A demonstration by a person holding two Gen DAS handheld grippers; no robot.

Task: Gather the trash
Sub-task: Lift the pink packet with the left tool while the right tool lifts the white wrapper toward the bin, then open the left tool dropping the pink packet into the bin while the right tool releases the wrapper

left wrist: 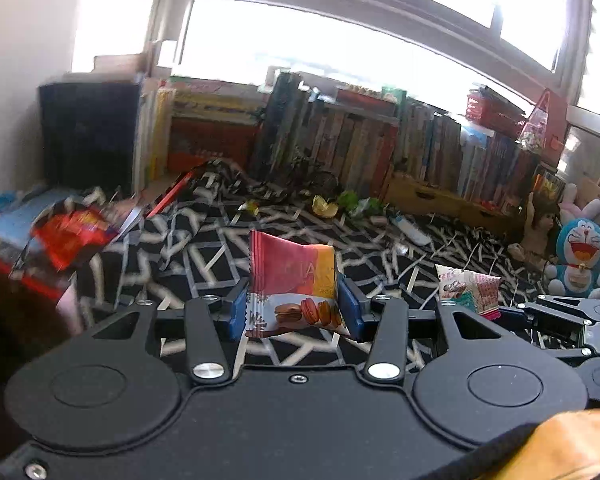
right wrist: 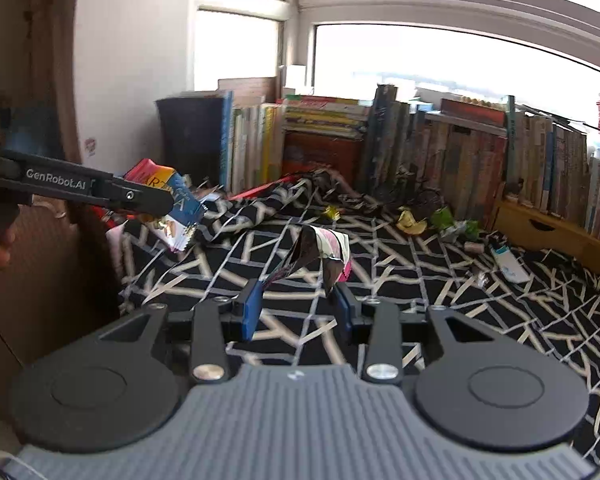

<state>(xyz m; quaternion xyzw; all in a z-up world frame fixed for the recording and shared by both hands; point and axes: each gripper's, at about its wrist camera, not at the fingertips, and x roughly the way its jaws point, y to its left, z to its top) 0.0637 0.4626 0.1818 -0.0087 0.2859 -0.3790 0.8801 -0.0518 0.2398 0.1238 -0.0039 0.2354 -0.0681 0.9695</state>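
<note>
Left gripper (left wrist: 294, 308) grasps a macaron packet (left wrist: 292, 284); right gripper (right wrist: 298, 306) pinches a crumpled wrapper (right wrist: 320, 250) above the open patterned cloth (right wrist: 440, 312)

Home, lived-in room | row of upright books (right wrist: 460, 152) under bright window (right wrist: 440, 56) | blue cartoon-cat plush toy (left wrist: 580, 256) | black-and-white patterned cloth (right wrist: 420, 280)

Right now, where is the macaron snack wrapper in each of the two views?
Left wrist view: the macaron wrapper stands at centre, clamped between the left gripper pads.
Right wrist view: the same wrapper is at the left edge, sticking out beyond the left gripper, over the patterned cloth.
Shared landmark: the yellow trash piece near the books.
</note>
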